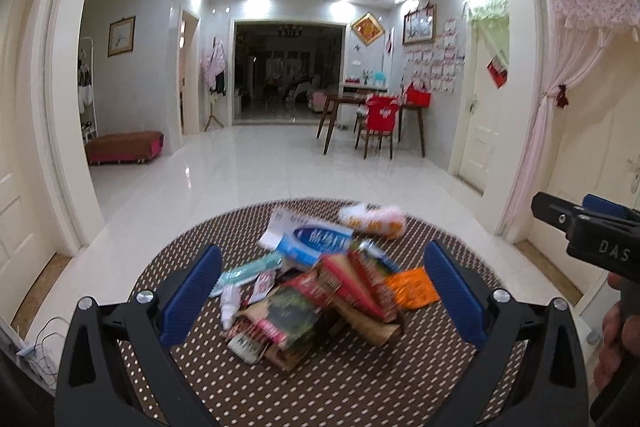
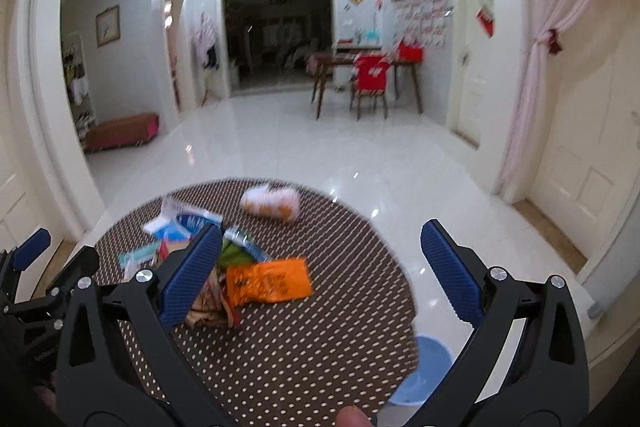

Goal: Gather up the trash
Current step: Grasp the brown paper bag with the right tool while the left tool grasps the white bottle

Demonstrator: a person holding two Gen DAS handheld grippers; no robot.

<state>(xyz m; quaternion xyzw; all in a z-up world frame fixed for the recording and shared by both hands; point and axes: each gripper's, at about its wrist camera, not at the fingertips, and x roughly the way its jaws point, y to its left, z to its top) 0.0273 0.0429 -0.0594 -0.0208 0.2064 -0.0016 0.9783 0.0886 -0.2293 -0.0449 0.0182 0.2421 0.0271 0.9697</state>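
A heap of trash (image 1: pixel 316 291) lies on a round brown dotted table (image 1: pixel 340 379): red and dark wrappers, an orange packet (image 1: pixel 412 287), a blue-white box (image 1: pixel 316 241), a teal tube (image 1: pixel 250 273) and a white-orange packet (image 1: pixel 374 219) at the far side. My left gripper (image 1: pixel 322 291) hovers open above the heap, holding nothing. In the right wrist view, my right gripper (image 2: pixel 320 271) is open over the orange packet (image 2: pixel 268 283), with the heap (image 2: pixel 208 291) behind its left finger. The white-orange packet (image 2: pixel 272 205) lies farther back.
A light blue bucket (image 2: pixel 420 371) stands on the floor beyond the table's (image 2: pixel 280 347) right edge. Glossy white tiles stretch to a dining table with a red-covered chair (image 1: pixel 378 123). A red bench (image 1: pixel 124 147) sits left; doors and a pink curtain (image 1: pixel 552 95) stand right.
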